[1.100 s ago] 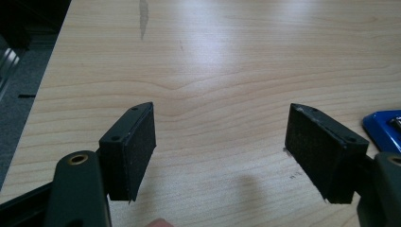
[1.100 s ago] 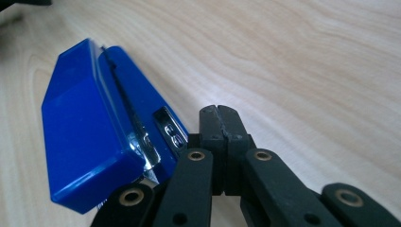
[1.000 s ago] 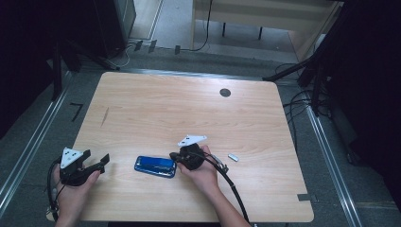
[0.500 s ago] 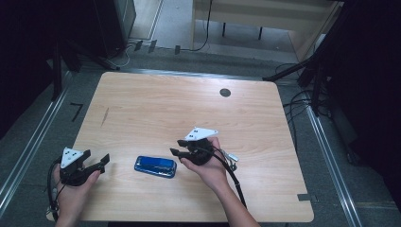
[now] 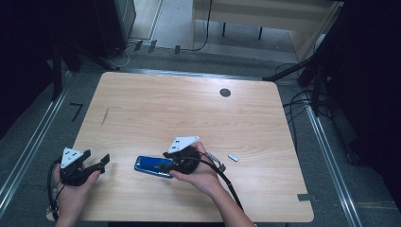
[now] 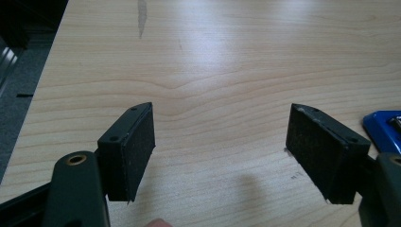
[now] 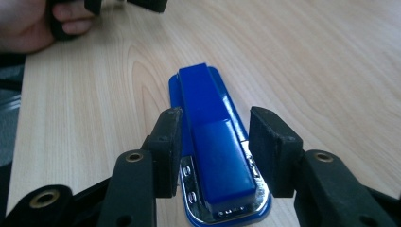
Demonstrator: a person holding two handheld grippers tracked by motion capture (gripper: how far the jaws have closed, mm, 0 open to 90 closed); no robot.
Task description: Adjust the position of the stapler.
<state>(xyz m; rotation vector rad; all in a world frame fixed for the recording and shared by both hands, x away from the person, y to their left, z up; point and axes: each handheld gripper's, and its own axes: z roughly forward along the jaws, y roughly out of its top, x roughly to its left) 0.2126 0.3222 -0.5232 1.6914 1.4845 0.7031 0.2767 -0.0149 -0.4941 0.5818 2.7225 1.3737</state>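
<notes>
- The right gripper (image 5: pixel 166 161) sits over the near end of the blue stapler (image 5: pixel 152 166), which lies flat on the wooden table (image 5: pixel 189 109).
- In the right gripper view, the right gripper (image 7: pixel 215 142) has its jaws standing on either side of the stapler (image 7: pixel 213 146), just beside its sides; they have just been opening, and the pads look slightly clear of it.
- The stapler runs straight ahead of that gripper, away from its jaws, its chrome hinge end lying nearest between them.
- The left gripper (image 5: pixel 105 161) is held well apart from the stapler, off to the far side of it from the right gripper.
- In the left gripper view, the left gripper (image 6: pixel 220 151) stands wide open with bare table (image 6: pixel 213 71) between its jaws, and one corner of the stapler (image 6: pixel 382 128) shows just beyond one jaw.
- A small silver object (image 5: pixel 232 157) lies on the table behind the right hand (image 5: pixel 201 172).
</notes>
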